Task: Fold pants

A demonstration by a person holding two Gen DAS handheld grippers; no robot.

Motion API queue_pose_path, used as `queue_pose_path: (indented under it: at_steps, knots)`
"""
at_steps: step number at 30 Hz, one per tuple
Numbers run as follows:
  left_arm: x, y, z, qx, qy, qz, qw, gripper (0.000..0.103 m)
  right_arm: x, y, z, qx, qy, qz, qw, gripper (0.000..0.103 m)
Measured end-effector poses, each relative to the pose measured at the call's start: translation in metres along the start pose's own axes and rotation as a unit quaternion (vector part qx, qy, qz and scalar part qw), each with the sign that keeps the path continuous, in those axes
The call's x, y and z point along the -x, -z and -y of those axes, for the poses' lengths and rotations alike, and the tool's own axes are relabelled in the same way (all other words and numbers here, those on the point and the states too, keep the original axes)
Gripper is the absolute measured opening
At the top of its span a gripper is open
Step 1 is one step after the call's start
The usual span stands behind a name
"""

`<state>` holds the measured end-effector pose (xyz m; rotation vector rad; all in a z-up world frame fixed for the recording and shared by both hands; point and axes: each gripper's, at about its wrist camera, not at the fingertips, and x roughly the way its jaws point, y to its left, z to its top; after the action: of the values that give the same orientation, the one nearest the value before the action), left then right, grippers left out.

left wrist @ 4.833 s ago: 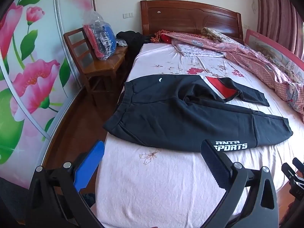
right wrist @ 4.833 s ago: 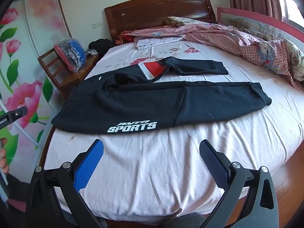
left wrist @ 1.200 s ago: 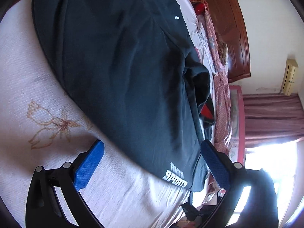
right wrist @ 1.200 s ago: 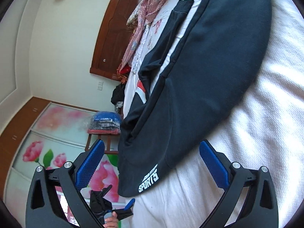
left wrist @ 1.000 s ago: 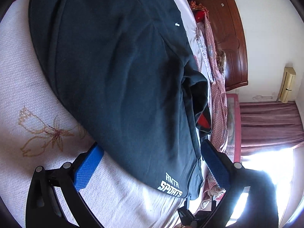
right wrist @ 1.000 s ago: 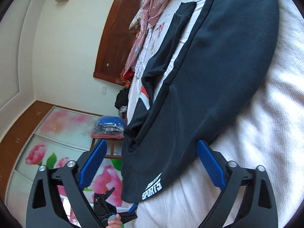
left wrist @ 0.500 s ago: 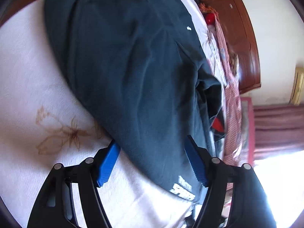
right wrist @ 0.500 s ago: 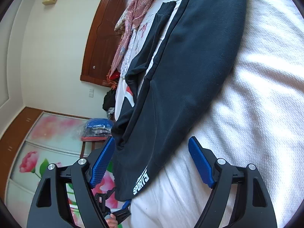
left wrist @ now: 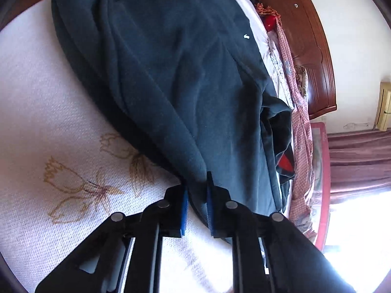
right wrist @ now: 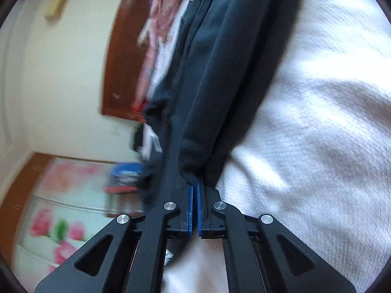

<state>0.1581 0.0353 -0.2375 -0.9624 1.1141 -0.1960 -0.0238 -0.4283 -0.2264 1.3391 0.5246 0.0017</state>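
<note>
Black pants lie spread over the white bed sheet. In the left wrist view my left gripper is shut on the near edge of the pants, with dark cloth pinched between its blue pads. In the right wrist view my right gripper is shut on a bunched fold of the same pants, and the cloth rises in a ridge away from the jaws. The "SPORTS" print is hidden in both views.
A wooden headboard stands at the far end of the bed, with a pink checked quilt along the far side. Dark red curtains hang by a bright window. A flowered wardrobe door shows blurred beyond the bedside.
Both grippers went from wide open to shut, each pinching the near edge of the pants. The cloth has bunched up at the right gripper, and the right view has tilted and blurred.
</note>
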Motion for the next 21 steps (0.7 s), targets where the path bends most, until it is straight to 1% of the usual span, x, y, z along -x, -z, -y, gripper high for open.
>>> queue_pose_path:
  at_steps: [1, 4, 6, 8, 12, 15, 17, 19, 21]
  knots:
    - [0.000, 0.001, 0.001, 0.000, -0.002, 0.002, 1.0000, 0.010, 0.001, 0.002, -0.005, 0.011, 0.017, -0.002, 1.000, 0.001]
    - [0.004, 0.006, 0.007, -0.011, -0.011, 0.017, 0.9997, 0.008, 0.012, 0.006, 0.000, -0.017, 0.002, 0.011, 1.000, 0.001]
    - [0.007, 0.011, 0.017, -0.032, -0.022, 0.028, 0.9988, 0.007, 0.017, 0.011, -0.004, -0.012, 0.012, 0.019, 1.000, 0.001]
    - [0.021, 0.016, 0.021, -0.046, -0.016, 0.038, 0.9981, 0.007, 0.024, 0.013, -0.005, -0.015, 0.009, 0.020, 1.000, 0.001]
    - [0.046, 0.025, 0.023, -0.066, -0.012, 0.045, 0.9967, 0.007, 0.044, 0.021, -0.003, -0.021, 0.011, 0.011, 1.000, 0.001]
    - [0.063, 0.035, 0.021, -0.069, -0.009, 0.040, 0.9967, 0.007, 0.059, 0.026, 0.002, -0.032, 0.010, 0.011, 0.999, 0.001]
    - [0.074, 0.048, 0.026, -0.099, -0.022, 0.040, 0.9941, 0.007, 0.068, 0.033, 0.004, -0.036, 0.011, 0.014, 0.999, 0.001]
    - [0.083, 0.058, 0.028, -0.114, -0.028, 0.037, 0.9924, 0.007, 0.084, 0.040, 0.009, -0.049, 0.012, 0.017, 0.999, 0.001]
    - [0.092, 0.072, 0.025, -0.111, -0.031, 0.025, 0.9930, 0.007, 0.097, 0.048, 0.014, -0.064, 0.011, 0.017, 0.998, 0.001]
